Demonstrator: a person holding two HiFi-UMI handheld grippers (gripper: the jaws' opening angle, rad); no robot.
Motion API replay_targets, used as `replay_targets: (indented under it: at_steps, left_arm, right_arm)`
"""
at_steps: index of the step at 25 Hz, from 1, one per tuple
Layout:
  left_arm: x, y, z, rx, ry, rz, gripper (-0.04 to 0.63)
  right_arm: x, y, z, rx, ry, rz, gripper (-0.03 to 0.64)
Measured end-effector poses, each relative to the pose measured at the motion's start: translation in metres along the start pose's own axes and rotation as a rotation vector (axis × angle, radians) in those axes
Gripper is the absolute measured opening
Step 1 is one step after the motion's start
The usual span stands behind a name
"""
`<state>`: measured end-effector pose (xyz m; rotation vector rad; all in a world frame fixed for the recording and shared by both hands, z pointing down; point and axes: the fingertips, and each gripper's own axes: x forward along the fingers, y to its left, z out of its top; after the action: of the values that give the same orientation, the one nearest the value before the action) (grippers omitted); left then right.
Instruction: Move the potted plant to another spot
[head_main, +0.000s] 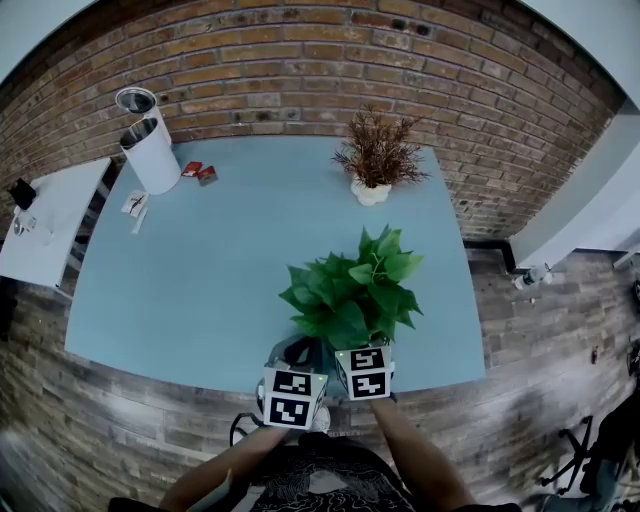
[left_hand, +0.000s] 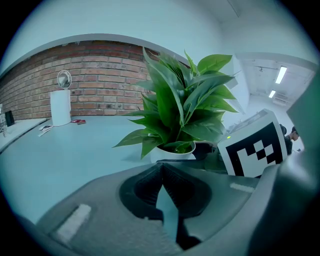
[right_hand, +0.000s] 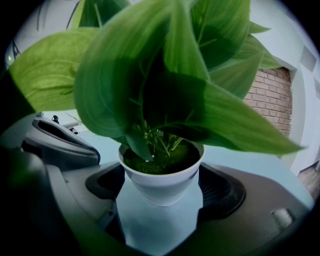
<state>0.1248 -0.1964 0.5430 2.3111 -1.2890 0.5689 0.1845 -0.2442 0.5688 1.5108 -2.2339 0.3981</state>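
Plant (head_main: 355, 290) sits on the table (head_main: 200, 280), near its front edge. Right gripper (right_hand: 160, 186) has a jaw on either side of the pot, and left gripper (left_hand: 161, 172) is just left of it. Dry plant (head_main: 378, 155) stands behind, bin (head_main: 150, 150) far back-left.

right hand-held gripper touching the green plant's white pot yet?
Touching. The right gripper view shows the white pot between the jaws of the right hand-held gripper, its rim meeting both pads with no gap.
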Motion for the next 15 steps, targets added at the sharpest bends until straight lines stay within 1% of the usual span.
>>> replay_targets:
  at_steps: [8, 15]
  left_arm:
    - [0.013, -0.030, 0.006, 0.000, 0.007, -0.001, 0.000]
    - [0.023, -0.042, 0.007, 0.011, 0.002, -0.010, -0.002]
  right_arm:
    - [-0.015, -0.032, -0.005, 0.004, 0.000, 0.002, 0.463]
    - [-0.022, -0.047, -0.008, 0.018, 0.004, -0.008, 0.463]
